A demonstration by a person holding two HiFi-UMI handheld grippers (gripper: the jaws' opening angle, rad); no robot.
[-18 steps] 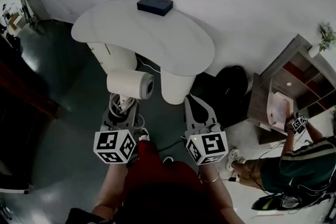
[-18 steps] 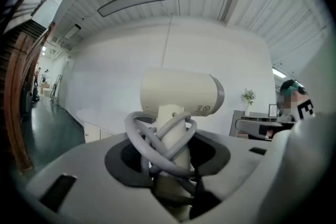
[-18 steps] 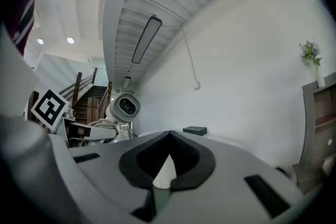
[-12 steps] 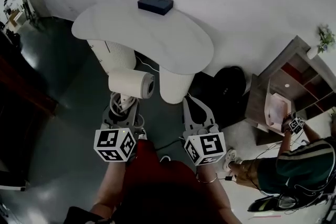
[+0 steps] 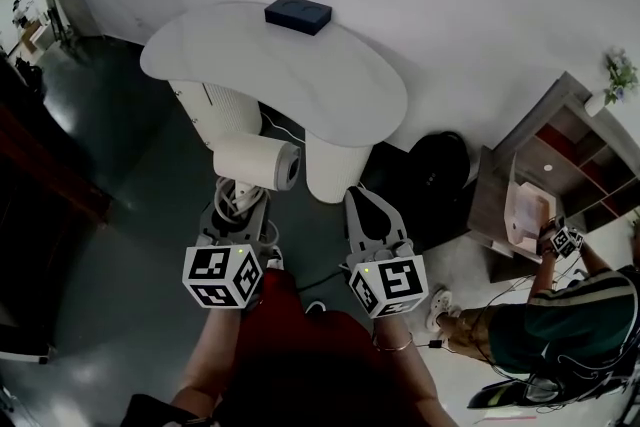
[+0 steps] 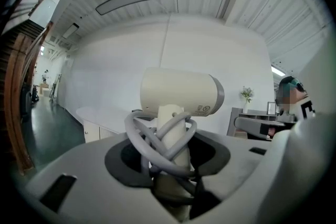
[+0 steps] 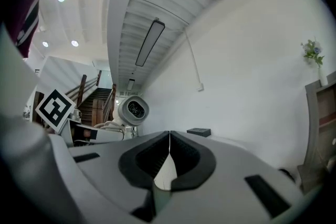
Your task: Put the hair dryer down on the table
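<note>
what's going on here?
A person is holding a claw in each hand. The left claw is clamped on the handle of a white hair dryer, with its grey cord wound round the handle. The dryer is in the air on the near side of the white table, not yet set down. The right claw is shut and empty beside it. A dark box sits at the table's far edge.
</note>
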